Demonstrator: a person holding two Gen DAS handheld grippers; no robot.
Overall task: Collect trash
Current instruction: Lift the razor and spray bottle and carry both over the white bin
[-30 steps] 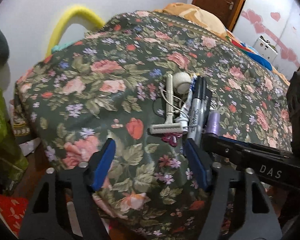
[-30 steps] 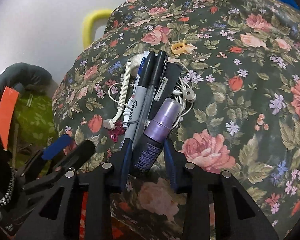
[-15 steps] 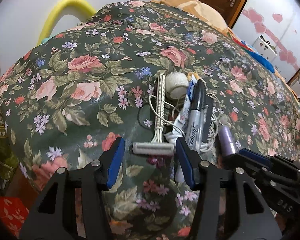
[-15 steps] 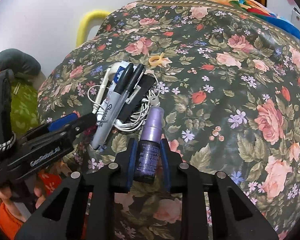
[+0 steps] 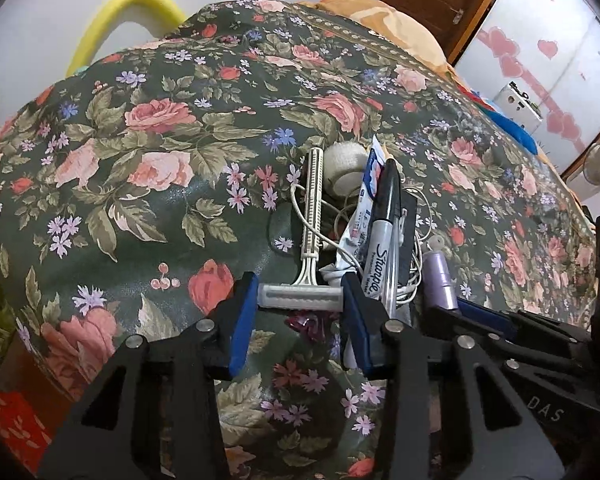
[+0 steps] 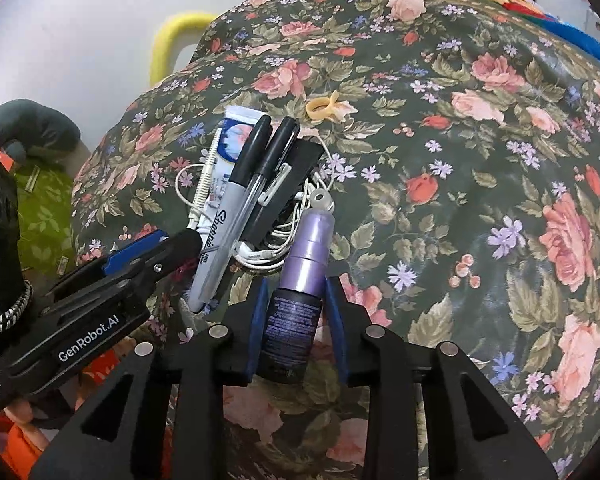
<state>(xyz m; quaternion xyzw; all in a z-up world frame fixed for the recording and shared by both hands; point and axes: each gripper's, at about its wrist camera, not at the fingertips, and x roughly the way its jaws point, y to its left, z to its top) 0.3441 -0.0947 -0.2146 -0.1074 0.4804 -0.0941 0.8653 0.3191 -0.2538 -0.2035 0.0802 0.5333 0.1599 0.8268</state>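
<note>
We note a small pile of clutter on the flowered bedspread (image 5: 160,208), lower centre in both wrist views. Left gripper (image 5: 300,300): jaws closing, the head of the disposable razor (image 5: 300,295) between the blue pads, which look to be touching its two ends, so we log it as gripped, though lightly. Right gripper (image 6: 296,320): jaws opening slightly around the dark base of the purple bottle (image 6: 296,300); the pads flank it closely, but we cannot tell whether they press on it. Just left of the bottle lie the Sharpie marker (image 6: 220,232), a pen (image 6: 268,172), a toothpaste tube (image 5: 360,216) and tangled white earphones (image 6: 268,252). Handling judgement: the razor is light, stiff plastic, and we take it across the head, which keeps the pads off the blade face; the thin handle would twist. The bottle is smooth, round and likely slippery, so the wider base is the better hold. The soft bed gives under pressure.
</note>
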